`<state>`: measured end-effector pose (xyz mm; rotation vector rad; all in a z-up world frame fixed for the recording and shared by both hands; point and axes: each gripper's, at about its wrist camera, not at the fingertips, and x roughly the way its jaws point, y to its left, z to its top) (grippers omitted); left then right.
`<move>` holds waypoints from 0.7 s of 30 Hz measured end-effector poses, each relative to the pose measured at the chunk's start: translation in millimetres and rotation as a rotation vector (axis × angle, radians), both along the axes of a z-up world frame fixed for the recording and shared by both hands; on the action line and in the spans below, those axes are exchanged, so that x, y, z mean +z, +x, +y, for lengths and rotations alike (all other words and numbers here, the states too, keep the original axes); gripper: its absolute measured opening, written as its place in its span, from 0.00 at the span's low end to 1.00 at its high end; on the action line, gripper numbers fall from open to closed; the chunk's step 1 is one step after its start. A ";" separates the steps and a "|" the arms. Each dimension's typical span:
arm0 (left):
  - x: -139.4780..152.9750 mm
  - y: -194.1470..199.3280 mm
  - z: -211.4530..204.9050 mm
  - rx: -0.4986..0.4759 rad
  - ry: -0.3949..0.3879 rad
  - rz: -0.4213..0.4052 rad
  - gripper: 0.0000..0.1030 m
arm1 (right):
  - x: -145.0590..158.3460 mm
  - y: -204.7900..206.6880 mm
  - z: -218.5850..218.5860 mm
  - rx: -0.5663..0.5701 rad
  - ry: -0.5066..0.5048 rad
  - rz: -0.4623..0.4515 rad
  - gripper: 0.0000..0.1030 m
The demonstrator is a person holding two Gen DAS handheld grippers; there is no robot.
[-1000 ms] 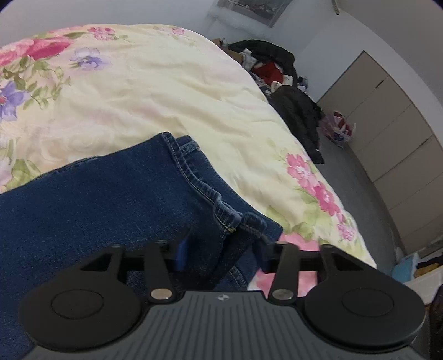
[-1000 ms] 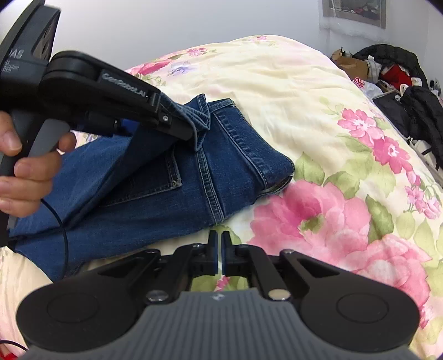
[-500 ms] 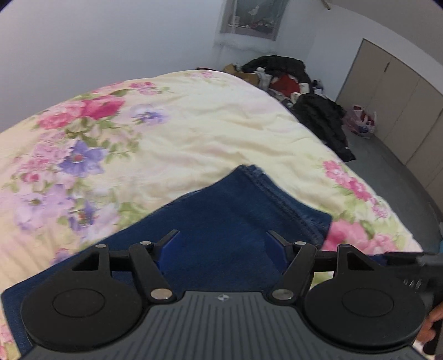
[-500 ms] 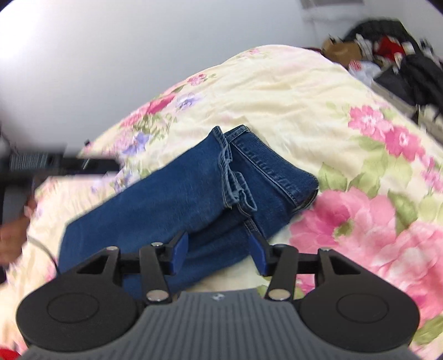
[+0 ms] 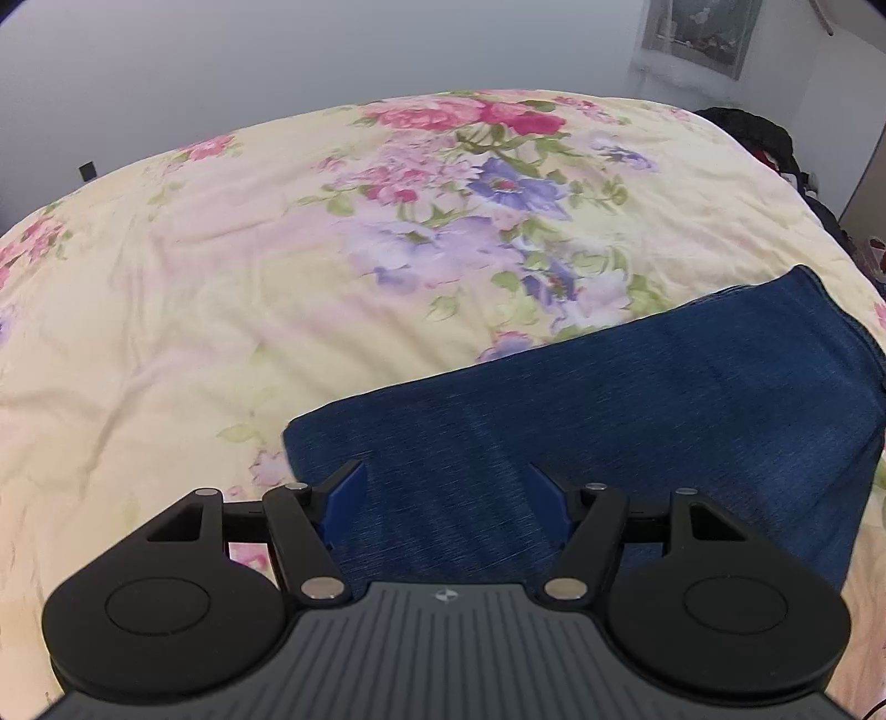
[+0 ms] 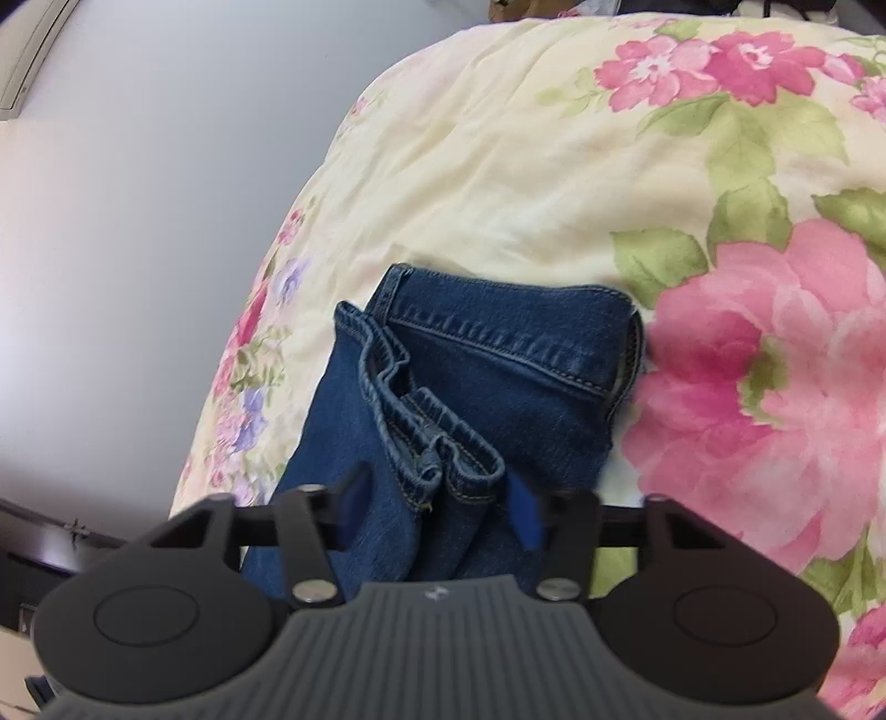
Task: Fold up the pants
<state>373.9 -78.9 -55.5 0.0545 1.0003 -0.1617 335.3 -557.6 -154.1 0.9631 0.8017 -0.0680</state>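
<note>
Dark blue jeans (image 5: 609, 421) lie folded on the floral bedspread (image 5: 277, 266). In the left wrist view my left gripper (image 5: 446, 490) is open and empty, just above the folded end of the legs. In the right wrist view the jeans (image 6: 498, 354) show the waistband and the leg hems (image 6: 421, 421) laid over it. My right gripper (image 6: 440, 507) is open, its blue pads (image 6: 523, 515) on either side of the bunched hems, not closed on them.
The bedspread (image 6: 554, 138) stretches wide around the jeans. A grey wall (image 5: 332, 50) lies behind the bed. Dark clothes (image 5: 764, 133) are piled at the far right. A framed picture (image 5: 698, 27) hangs on the wall.
My left gripper let go of the hems and swung left to the folded leg end. My right gripper opened and moved in over the waistband and hems.
</note>
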 end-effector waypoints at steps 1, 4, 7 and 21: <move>-3.9 -1.1 6.9 0.008 0.007 -0.002 0.75 | 2.1 0.4 1.3 -0.001 -0.011 0.003 0.23; -15.1 -3.9 22.5 0.031 0.034 -0.015 0.74 | 21.6 6.9 13.1 0.039 -0.103 -0.012 0.14; -24.3 -4.2 35.7 0.082 0.030 -0.017 0.74 | 57.6 21.7 40.5 0.112 -0.314 -0.021 0.11; -35.2 -10.1 42.2 0.073 -0.052 -0.044 0.67 | 110.7 52.4 77.7 0.334 -0.831 -0.086 0.09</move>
